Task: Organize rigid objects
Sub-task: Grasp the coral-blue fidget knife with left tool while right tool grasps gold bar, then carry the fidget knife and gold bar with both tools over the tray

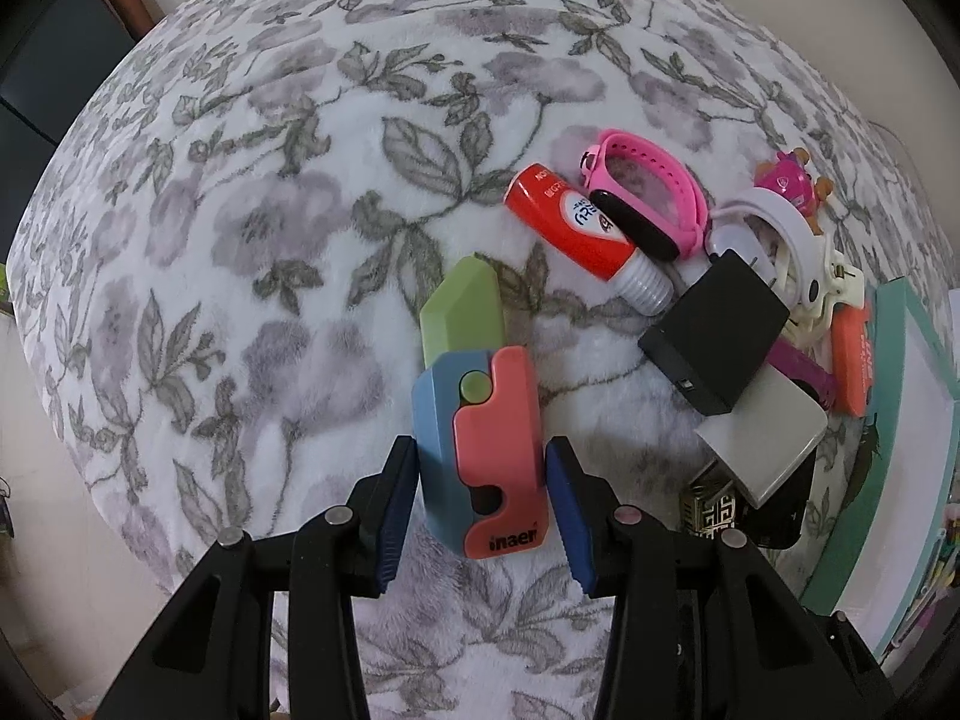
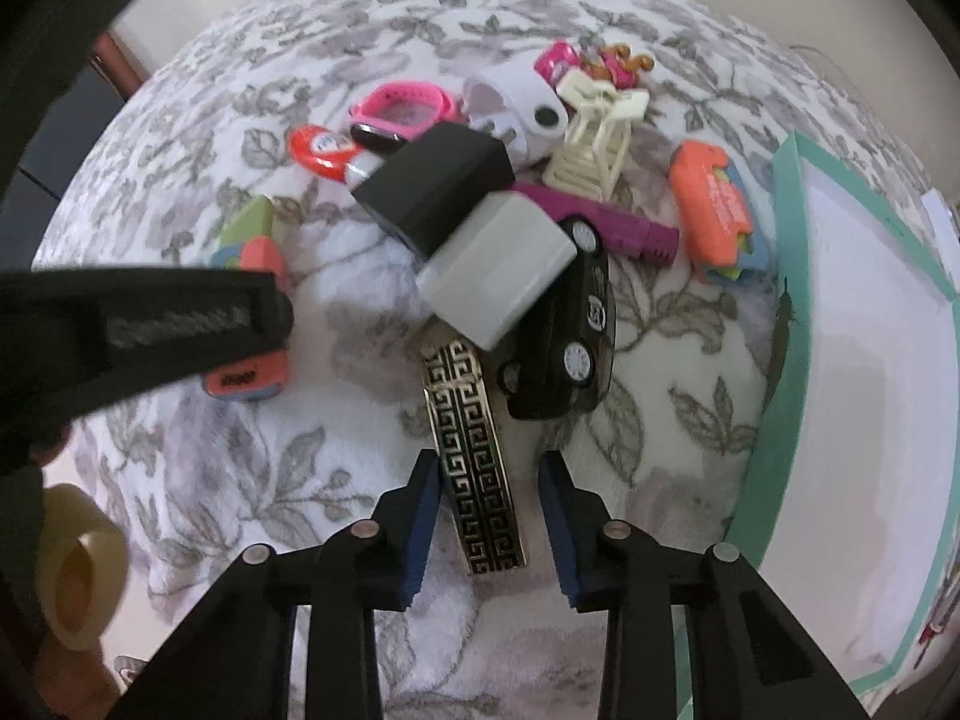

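- Left gripper (image 1: 482, 495): fingers (image 1: 396, 516) sit on either side of a blue-and-salmon toy knife (image 1: 477, 420) with a green blade, "inaer" printed on the handle. The pads look right up against the handle, but I can't tell if they're actually squeezing it. It lies flat on the floral fleece blanket (image 1: 240, 210).
- Right gripper (image 2: 486, 525): fingers (image 2: 420, 522) spread apart, released. A black-and-gold key-pattern bar (image 2: 474, 456) lies between them; the left pad is just beside its edge, and there's a clear gap on the right.
- The far end of that bar goes under a grey box (image 2: 501, 267), which leans on a black block (image 2: 438, 186). A black toy car (image 2: 570, 342) lies just right of the bar.
- Further out in the pile: purple stick (image 2: 612, 225), cream plastic toy chair (image 2: 594, 144), white ring-shaped thing (image 2: 516, 108), pink smartwatch (image 2: 402, 111), red-orange tube (image 2: 318, 150) with a white threaded neck, pink pup figure (image 2: 612, 63).
- A second orange-blue-green toy knife (image 2: 714, 216) lies apart, near the box.
- Container: a teal-rimmed white box (image 2: 780, 312) on the right edge. The part I can see has a bare white inside.
- From the right wrist camera, the left gripper's black arm crosses over the first toy knife on the left.
- Tape roll (image 2: 78, 570) at the bottom left corner.
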